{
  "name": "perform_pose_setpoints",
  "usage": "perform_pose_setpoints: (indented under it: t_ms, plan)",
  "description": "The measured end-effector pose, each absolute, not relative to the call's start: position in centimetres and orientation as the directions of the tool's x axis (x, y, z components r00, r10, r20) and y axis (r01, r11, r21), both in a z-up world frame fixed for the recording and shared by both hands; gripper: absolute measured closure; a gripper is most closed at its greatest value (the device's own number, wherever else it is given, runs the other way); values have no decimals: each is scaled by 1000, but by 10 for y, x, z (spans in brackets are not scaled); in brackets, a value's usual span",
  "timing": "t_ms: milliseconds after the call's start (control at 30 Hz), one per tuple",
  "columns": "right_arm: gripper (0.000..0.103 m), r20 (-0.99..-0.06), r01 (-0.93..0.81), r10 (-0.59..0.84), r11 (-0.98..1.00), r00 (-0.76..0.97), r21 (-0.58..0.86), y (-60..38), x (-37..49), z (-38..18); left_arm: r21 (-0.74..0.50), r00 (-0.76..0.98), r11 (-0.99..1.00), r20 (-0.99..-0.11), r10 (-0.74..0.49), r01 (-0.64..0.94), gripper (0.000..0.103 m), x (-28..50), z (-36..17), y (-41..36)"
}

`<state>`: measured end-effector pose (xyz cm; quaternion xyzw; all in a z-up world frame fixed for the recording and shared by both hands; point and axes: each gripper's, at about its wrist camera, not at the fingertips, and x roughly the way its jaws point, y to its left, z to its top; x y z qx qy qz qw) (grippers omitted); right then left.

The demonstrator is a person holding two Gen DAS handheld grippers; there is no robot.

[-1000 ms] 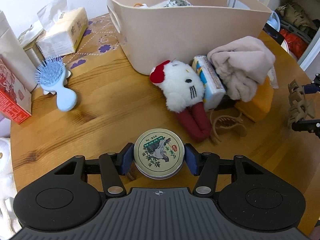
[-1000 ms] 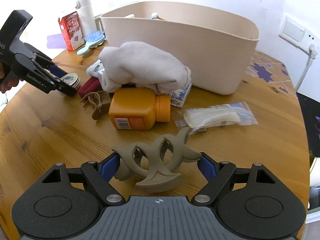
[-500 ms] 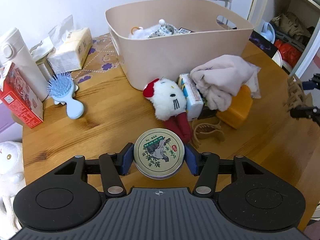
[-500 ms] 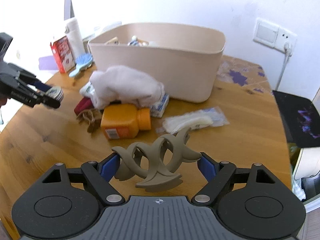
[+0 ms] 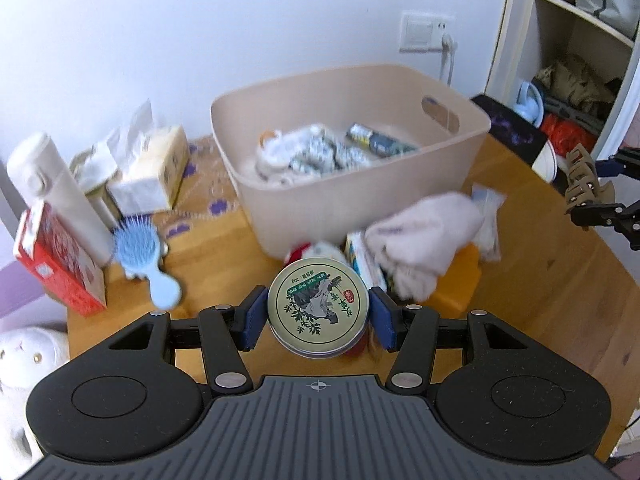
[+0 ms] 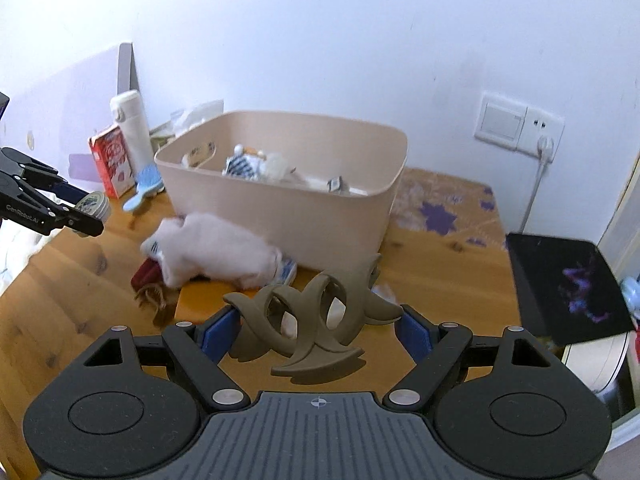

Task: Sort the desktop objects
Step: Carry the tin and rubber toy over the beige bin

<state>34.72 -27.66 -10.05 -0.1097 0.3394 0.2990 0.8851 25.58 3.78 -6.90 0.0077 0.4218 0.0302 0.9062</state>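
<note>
A round tin with a green plant print on its lid is clamped between the blue pads of the left gripper, lid up, and is carried clear of the counter. A brown hair claw is gripped between the jaws of the right gripper, its curved teeth pointing away from the camera, also off the counter. Ahead of both sets of jaws a beige bin is seen, open at the top and already holding several blurred items. Between the jaws and the bin, a pale cloth is heaped over an orange bottle, with a second brown clip lying just left of it in the right wrist view. To the left of the left jaws a blue hairbrush, a red carton, a white flask and a tissue pack are set near the counter's far edge. The right gripper with its claw is seen at the right edge of the left wrist view.
</note>
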Motion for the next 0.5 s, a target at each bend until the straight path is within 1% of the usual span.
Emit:
perform_pose_setpoints:
  t_ms: [267, 500]
  plan:
    - [20, -615, -594, 466, 804, 636, -5, -280, 360, -77, 65, 684, 997, -725, 76, -43, 48, 282, -43, 31]
    - [21, -575, -594, 475, 804, 666, -25, -278, 378, -62, 81, 716, 997, -695, 62, -8, 48, 313, -26, 21]
